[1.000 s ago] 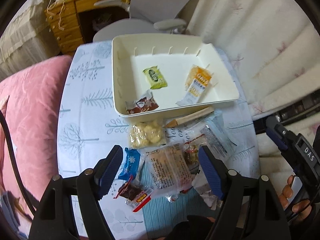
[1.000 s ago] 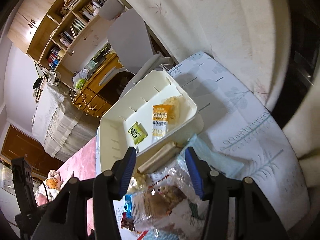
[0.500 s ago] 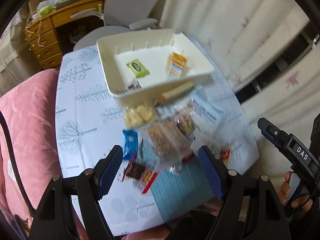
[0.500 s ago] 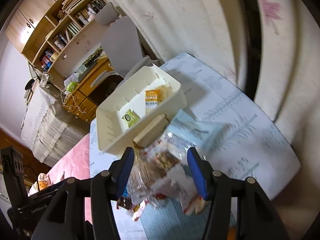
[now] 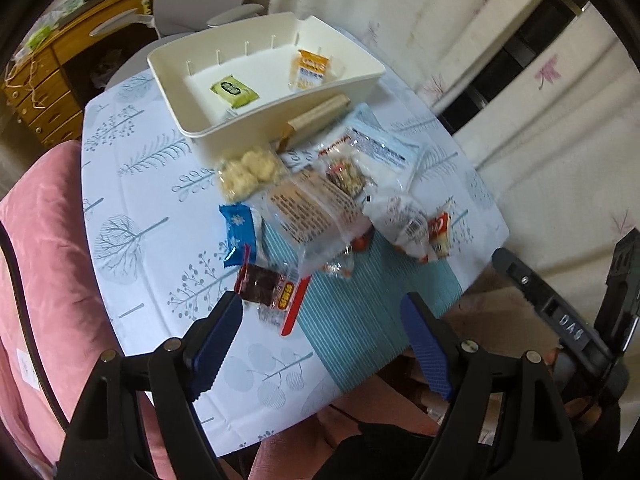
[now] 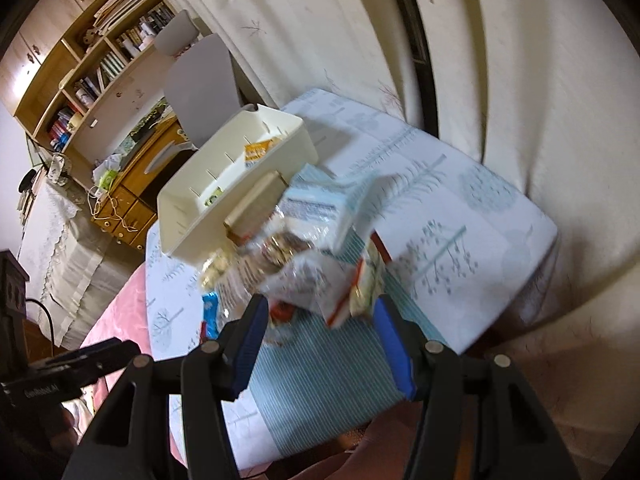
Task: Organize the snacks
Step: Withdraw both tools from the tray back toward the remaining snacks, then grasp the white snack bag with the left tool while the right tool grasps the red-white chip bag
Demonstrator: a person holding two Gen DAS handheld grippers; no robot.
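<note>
A cream tray [image 5: 192, 132] stands at the table's far side and holds a green packet [image 5: 233, 90] and an orange packet [image 5: 310, 69]. A pile of snacks lies in front of it: a brown stick pack [image 5: 316, 118], a bag of pale cookies [image 5: 250, 172], a blue packet [image 5: 239, 232], a clear wrapped bar [image 5: 316, 216] and a dark red-edged packet [image 5: 268, 288]. My left gripper [image 5: 320, 344] is open and empty above the table's near edge. My right gripper [image 6: 318, 344] is open and empty, near the pile [image 6: 304, 272]. The tray also shows in the right wrist view [image 6: 188, 220].
The table has a white tree-print cloth [image 5: 128, 216] and a blue striped mat [image 5: 360, 312]. A pink cushion [image 5: 44, 280] lies at the left. A grey chair [image 6: 200, 80], a wooden desk [image 5: 60, 80] and curtains [image 5: 500, 60] stand behind.
Both grippers have pulled back and up from the snack pile toward the table's near edge. The tray and snacks look smaller and farther. Both grippers stay open and empty.
</note>
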